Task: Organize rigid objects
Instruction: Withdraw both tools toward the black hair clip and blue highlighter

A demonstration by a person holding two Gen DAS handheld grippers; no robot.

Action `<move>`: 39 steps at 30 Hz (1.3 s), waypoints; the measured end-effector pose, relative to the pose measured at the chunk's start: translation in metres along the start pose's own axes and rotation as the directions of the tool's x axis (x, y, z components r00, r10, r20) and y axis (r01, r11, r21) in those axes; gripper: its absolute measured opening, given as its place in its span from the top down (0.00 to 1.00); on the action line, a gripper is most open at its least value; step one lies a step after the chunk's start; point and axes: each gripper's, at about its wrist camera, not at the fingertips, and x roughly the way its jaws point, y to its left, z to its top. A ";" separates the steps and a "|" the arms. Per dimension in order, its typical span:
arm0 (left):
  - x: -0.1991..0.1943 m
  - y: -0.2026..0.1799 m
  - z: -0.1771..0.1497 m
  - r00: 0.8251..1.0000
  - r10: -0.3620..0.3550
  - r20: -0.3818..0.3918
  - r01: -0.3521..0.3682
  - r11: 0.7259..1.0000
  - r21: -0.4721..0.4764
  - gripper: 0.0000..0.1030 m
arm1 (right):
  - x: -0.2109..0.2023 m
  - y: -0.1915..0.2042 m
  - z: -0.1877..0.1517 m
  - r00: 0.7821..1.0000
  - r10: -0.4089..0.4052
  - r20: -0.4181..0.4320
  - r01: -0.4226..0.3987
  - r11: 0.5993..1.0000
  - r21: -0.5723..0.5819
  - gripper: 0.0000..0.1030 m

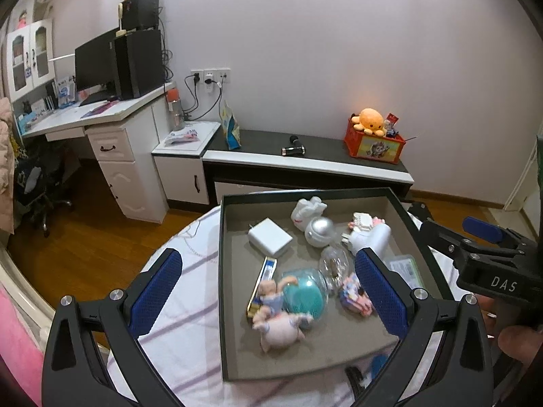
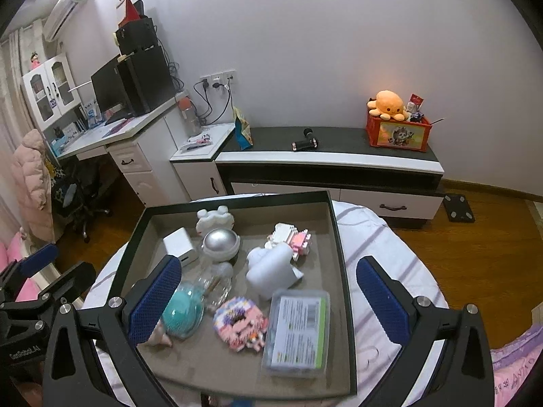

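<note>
Both the left gripper (image 1: 268,300) and right gripper (image 2: 268,300) hover spread and empty over the dark-rimmed grey tray (image 2: 342,271); its crowded centre risks knocking the clear glass jar (image 2: 217,283).

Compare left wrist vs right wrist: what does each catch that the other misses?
Left wrist only: the pink doll figure and the flat yellow-edged box at the tray's near left, and the right gripper entering from the right.

Right wrist only: the clear lidded box seen whole, the air conditioner, a black floor scale, and the left gripper at left.

Both: the dark tray on the striped cloth, the white charger, silver-domed toy, teal ball, and orange octopus plush. Both grippers are open and hold nothing.
</note>
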 end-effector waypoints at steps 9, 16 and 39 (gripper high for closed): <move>-0.049 0.003 -0.030 1.000 -0.001 0.014 0.001 1.000 -0.013 0.00 | -0.059 0.010 -0.028 0.998 0.023 0.053 -0.023 1.000 0.004 0.00; -0.087 0.005 -0.056 1.000 0.000 0.023 0.000 1.000 -0.031 0.00 | -0.102 0.017 -0.062 0.996 0.035 0.080 -0.035 0.999 -0.001 0.00; -0.084 -0.002 -0.155 0.992 -0.015 -0.125 0.009 0.998 -0.054 0.00 | -0.108 0.013 -0.175 0.999 0.000 -0.041 0.002 0.999 0.041 0.00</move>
